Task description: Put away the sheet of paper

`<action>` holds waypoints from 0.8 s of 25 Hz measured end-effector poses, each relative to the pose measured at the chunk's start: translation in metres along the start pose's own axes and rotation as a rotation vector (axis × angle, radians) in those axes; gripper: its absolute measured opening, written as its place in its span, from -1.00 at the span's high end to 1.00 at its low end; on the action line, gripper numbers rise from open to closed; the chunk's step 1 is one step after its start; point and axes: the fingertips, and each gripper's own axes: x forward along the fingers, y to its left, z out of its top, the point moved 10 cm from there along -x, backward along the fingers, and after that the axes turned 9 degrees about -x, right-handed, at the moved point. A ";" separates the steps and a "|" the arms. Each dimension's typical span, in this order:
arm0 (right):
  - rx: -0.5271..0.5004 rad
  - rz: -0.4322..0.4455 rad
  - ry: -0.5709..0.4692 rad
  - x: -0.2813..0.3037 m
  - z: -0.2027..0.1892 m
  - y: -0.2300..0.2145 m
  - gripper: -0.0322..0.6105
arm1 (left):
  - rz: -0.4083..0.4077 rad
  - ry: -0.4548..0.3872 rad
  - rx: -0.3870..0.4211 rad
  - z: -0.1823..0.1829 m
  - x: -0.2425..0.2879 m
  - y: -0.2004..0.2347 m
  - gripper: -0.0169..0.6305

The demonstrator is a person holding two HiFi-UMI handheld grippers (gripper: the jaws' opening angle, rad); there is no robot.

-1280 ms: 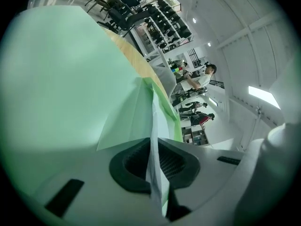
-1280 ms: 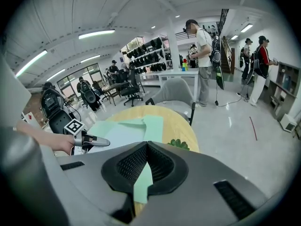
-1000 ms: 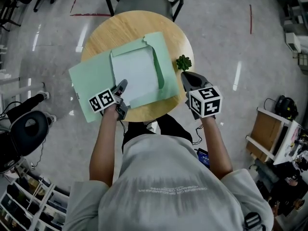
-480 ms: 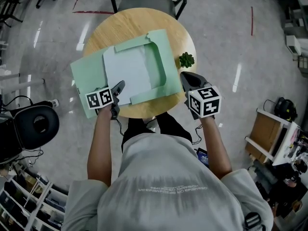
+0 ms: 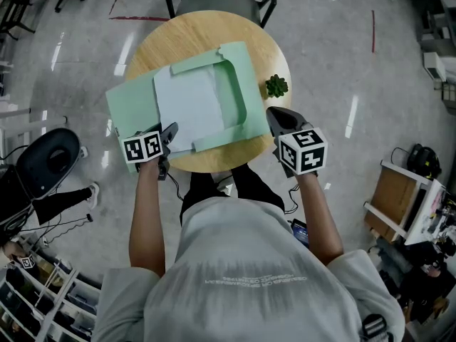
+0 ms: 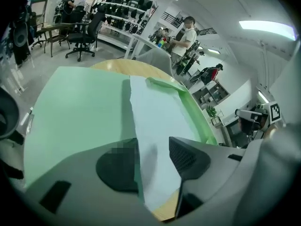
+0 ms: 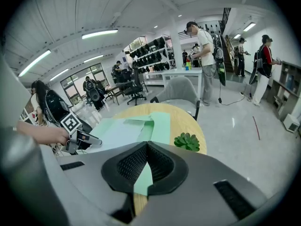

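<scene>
The green folder [image 5: 132, 109] lies open on the round wooden table [image 5: 206, 30]. Its left cover is spread flat, and its right half is turned-up flaps [image 5: 239, 95] that form a shallow pocket. The sheet of paper [image 5: 189, 105] rests in that pocket with its far and right edges tucked against the flaps, which probably stop it from sliding out. The left gripper [image 6: 153, 157] sits at the near left corner of the sheet. Its jaws have just been opening and now stand wide apart. The paper's edge lies below and between them, but neither pad presses on it, which suggests the sheet has been released where it belongs. The right gripper [image 7: 146, 149] has its jaws closed together, with the tips at the folder's near right edge, most likely to keep the folder from shifting. Whether it pinches the edge or only rests there cannot be told. A small plant [image 5: 276, 86] stands just beside the folder, clear of the cover. Closing the left cover over the sheet seems to be what remains.
</scene>
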 end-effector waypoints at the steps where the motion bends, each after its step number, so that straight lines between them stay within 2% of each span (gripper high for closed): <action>1: 0.001 -0.001 0.000 0.000 -0.001 0.000 0.81 | -0.005 0.000 -0.008 -0.001 -0.001 0.002 0.32; 3: 0.003 -0.002 0.001 -0.001 -0.002 0.001 0.81 | -0.018 0.003 -0.019 -0.004 -0.004 0.004 0.61; 5: 0.006 -0.003 0.004 -0.002 -0.004 0.001 0.81 | -0.030 0.004 -0.025 -0.004 -0.004 0.002 0.82; 20: 0.014 -0.008 0.009 -0.004 -0.008 -0.006 0.81 | -0.180 0.046 -0.054 0.002 0.036 -0.041 0.85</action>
